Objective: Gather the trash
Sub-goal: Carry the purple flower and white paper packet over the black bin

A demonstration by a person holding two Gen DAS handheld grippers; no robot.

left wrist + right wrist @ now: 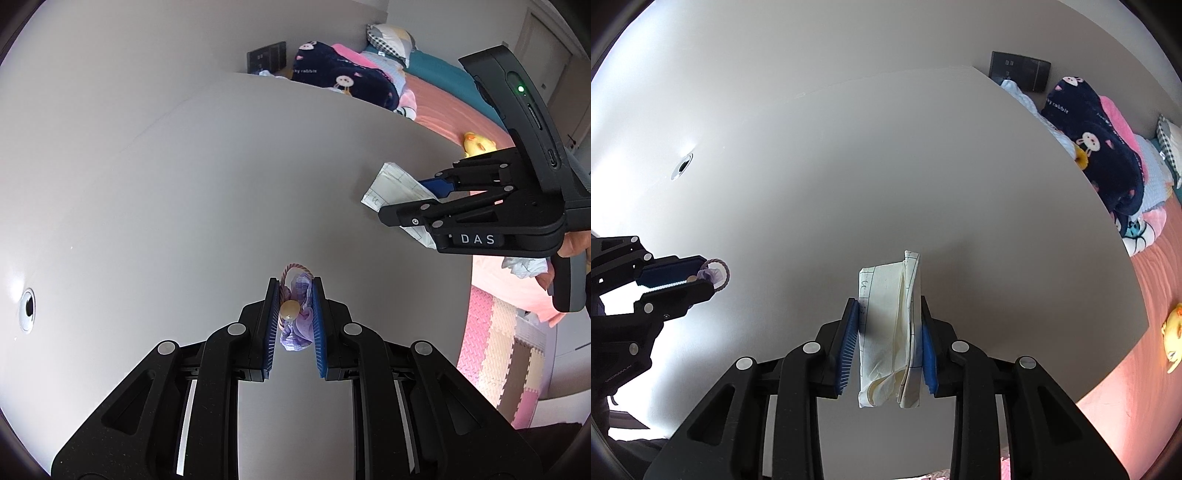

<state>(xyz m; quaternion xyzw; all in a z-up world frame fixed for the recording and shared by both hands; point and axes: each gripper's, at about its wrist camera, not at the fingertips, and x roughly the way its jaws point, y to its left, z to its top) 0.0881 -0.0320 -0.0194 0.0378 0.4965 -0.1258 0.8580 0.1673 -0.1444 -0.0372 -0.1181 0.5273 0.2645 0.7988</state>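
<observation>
You held a folded sheet of white paper (890,332), ruled with faint lines and creased into several layers, clear of the white desk, pinched at both sides. Your other item was a crumpled lilac scrap (297,321) bundled with a pinkish twisted cord loop (291,271) and a cream bead (289,309), likewise pinched and raised.

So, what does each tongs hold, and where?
Left tongs: a purple wrapper with hair tie, clamped across its middle. Right tongs: folded paper, across its middle.

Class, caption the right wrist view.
Right gripper clamps folded paper above the white table.
</observation>
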